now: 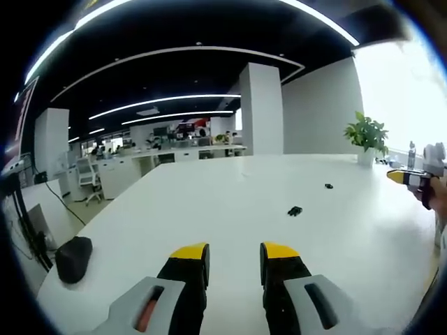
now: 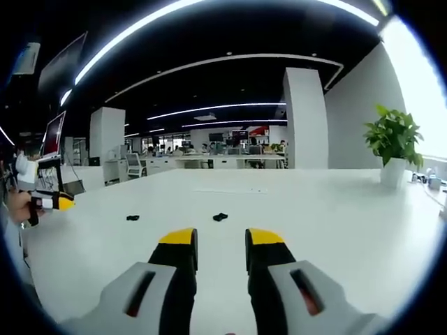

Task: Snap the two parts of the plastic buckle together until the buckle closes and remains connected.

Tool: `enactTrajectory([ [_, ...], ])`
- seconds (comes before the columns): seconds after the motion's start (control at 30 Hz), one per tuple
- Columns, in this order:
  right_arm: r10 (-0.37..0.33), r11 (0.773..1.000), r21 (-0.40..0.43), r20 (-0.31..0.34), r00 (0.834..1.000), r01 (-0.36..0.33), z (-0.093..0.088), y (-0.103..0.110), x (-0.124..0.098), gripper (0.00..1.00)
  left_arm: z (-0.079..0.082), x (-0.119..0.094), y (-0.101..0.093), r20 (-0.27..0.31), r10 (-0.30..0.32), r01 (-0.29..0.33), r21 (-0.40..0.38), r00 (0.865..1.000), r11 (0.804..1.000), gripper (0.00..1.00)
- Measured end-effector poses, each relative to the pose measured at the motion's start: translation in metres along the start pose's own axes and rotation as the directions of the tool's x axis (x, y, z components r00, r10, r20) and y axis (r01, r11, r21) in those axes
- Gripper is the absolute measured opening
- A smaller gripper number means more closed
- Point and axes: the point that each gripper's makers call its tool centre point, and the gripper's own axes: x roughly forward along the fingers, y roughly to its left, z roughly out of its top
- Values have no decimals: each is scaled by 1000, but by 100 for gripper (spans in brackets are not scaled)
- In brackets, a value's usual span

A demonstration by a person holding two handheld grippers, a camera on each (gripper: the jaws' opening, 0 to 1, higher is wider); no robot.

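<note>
Two small black buckle parts lie apart on the white table (image 1: 209, 202). In the left gripper view one part (image 1: 295, 211) is ahead and to the right of my left gripper (image 1: 235, 252), and the other part (image 1: 328, 186) is farther off. My left gripper is open and holds nothing. In the right gripper view one part (image 2: 220, 217) lies just ahead of my open, empty right gripper (image 2: 221, 241), and the second part (image 2: 133, 218) lies to its left. Each gripper appears at the edge of the other's view: the right gripper (image 1: 401, 177) and the left gripper (image 2: 59, 202), both hand-held.
A potted plant (image 1: 367, 136) (image 2: 394, 139) stands on the table's far right side. A black rounded object (image 1: 73, 258) sits at the table's left edge. Office desks, chairs and a white pillar (image 1: 262, 108) lie beyond the table.
</note>
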Motion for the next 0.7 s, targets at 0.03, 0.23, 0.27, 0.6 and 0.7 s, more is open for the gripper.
enactTrajectory([
  [0.03,2,1000,-3,-1,1000,-2,0,0,1,28,0,1,0,1,-1,1,2,1000,1000,29],
  [0.23,43,998,-41,-19,999,-44,0,3,11,27,5,9,-6,12,-28,28,12,1000,1000,29],
  [0.27,49,998,-44,-21,999,-50,0,4,11,27,5,10,-7,12,-31,31,14,999,999,29],
  [0.6,105,993,-56,-35,994,-107,0,11,21,27,13,15,-13,14,-69,69,54,997,996,29],
  [0.7,131,989,-64,-37,991,-133,1,15,26,27,18,16,-15,24,-88,86,63,996,994,29],
])
